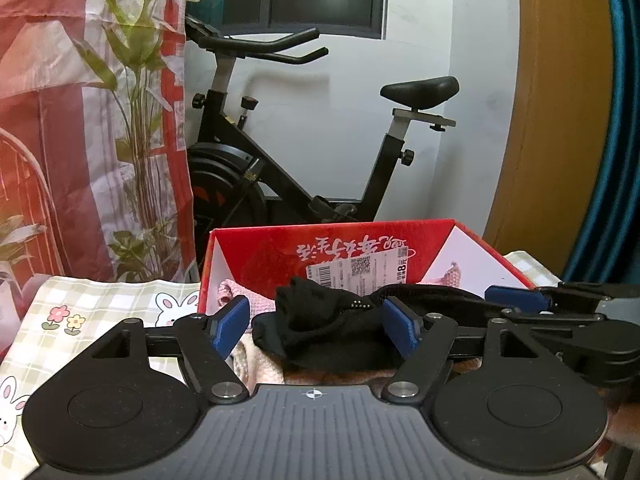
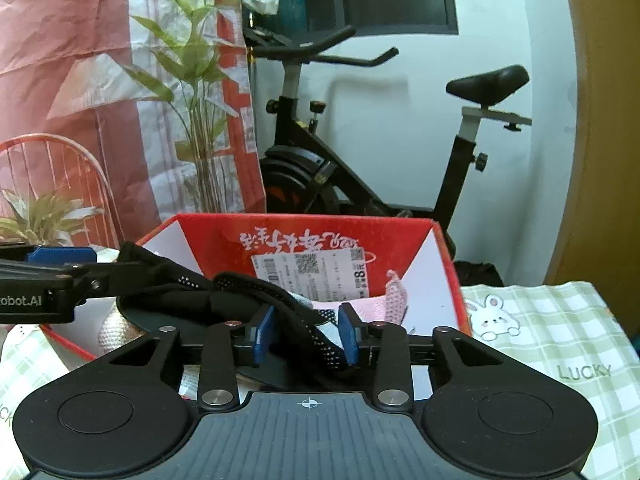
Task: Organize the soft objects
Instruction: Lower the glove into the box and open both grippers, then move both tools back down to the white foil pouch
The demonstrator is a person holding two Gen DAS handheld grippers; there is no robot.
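Observation:
A black sock (image 1: 320,320) with a dotted band lies over the front of a red cardboard box (image 1: 332,244). My left gripper (image 1: 316,328) is open, its blue pads on either side of the sock's bunched end. My right gripper (image 2: 306,334) is open around the sock's dotted band (image 2: 316,332), which runs between the pads. Pink knitted items (image 2: 372,304) lie inside the box (image 2: 312,232). In the right wrist view the left gripper's finger (image 2: 60,256) reaches in from the left; the right gripper's finger (image 1: 516,298) shows at the right of the left wrist view.
The box stands on a green checked tablecloth (image 2: 560,340) with rabbit prints. A black exercise bike (image 1: 304,152) stands behind the table by the white wall. A red and white printed curtain (image 1: 80,120) hangs at left. A wooden door edge (image 1: 552,100) is at right.

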